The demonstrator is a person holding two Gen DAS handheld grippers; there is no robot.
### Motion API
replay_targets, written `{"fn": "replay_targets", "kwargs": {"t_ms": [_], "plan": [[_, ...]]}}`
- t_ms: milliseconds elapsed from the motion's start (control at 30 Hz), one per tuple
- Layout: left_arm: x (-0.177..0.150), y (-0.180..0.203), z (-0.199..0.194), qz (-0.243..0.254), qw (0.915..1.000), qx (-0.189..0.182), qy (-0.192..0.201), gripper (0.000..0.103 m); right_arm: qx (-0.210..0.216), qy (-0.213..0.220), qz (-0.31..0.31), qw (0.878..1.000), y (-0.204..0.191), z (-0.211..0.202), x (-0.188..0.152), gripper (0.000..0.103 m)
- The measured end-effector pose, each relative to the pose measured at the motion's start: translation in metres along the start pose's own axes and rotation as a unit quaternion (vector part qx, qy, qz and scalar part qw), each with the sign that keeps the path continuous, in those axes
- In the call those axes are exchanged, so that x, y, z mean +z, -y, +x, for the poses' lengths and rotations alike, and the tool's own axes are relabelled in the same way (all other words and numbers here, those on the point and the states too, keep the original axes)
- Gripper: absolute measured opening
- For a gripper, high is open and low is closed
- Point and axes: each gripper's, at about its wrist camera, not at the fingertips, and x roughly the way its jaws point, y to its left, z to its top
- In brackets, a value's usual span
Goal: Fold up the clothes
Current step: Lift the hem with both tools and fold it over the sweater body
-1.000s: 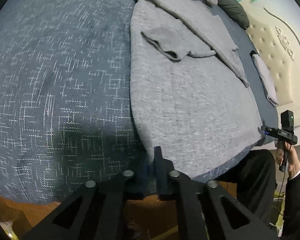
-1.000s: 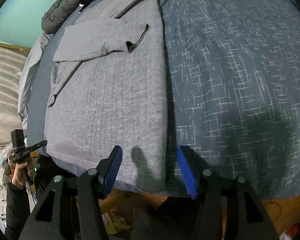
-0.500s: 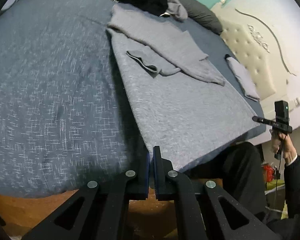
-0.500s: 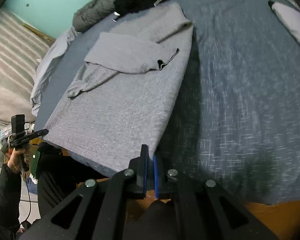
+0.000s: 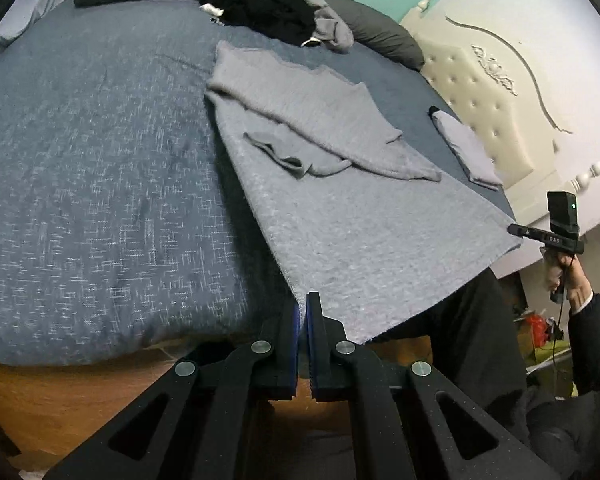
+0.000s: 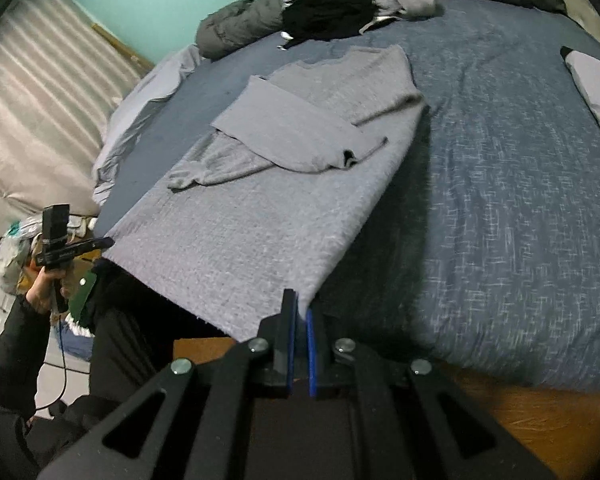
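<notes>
Since a second ago the right gripper [image 6: 299,308] has clamped shut and both hems have risen off the bed [image 5: 100,160]. One grey sweater [image 5: 340,232] stretches away from the two grippers, its near hem lifted clear of the blue bedspread, its two sleeves folded across the chest farther up. The left gripper [image 5: 302,312] pinches one hem corner; the right gripper pinches the other. A dark clothes pile [image 6: 328,12] lies beyond the collar.

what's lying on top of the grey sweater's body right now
Its two sleeves lie folded across the grey sweater, overlapping. What's beneath them is covered.
</notes>
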Motion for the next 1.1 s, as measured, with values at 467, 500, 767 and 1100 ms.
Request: {"fn": "replay_targets", "kwargs": {"t_ms": [467, 500, 767, 1100], "plan": [[0.068, -0.006, -0.004, 0.0, 0.9997, 0.001, 0.024, 0.003, 0.015, 0.02, 0.0, 1.0, -0.009, -0.015, 0.038, 0.004], [0.08, -0.007, -0.002, -0.001, 0.9997, 0.002, 0.026, 0.003, 0.016, 0.023, 0.001, 1.0, -0.008, -0.014, 0.048, 0.004], [0.18, -0.037, 0.019, -0.019, 0.9991, 0.009, 0.036, 0.003, 0.006, 0.041, 0.026, 0.999, 0.013, 0.001, 0.15, 0.004], [0.307, -0.096, 0.089, -0.068, 0.997, 0.008, 0.036, 0.003, -0.038, 0.051, 0.054, 0.997, 0.064, 0.048, 0.276, 0.004]]}}
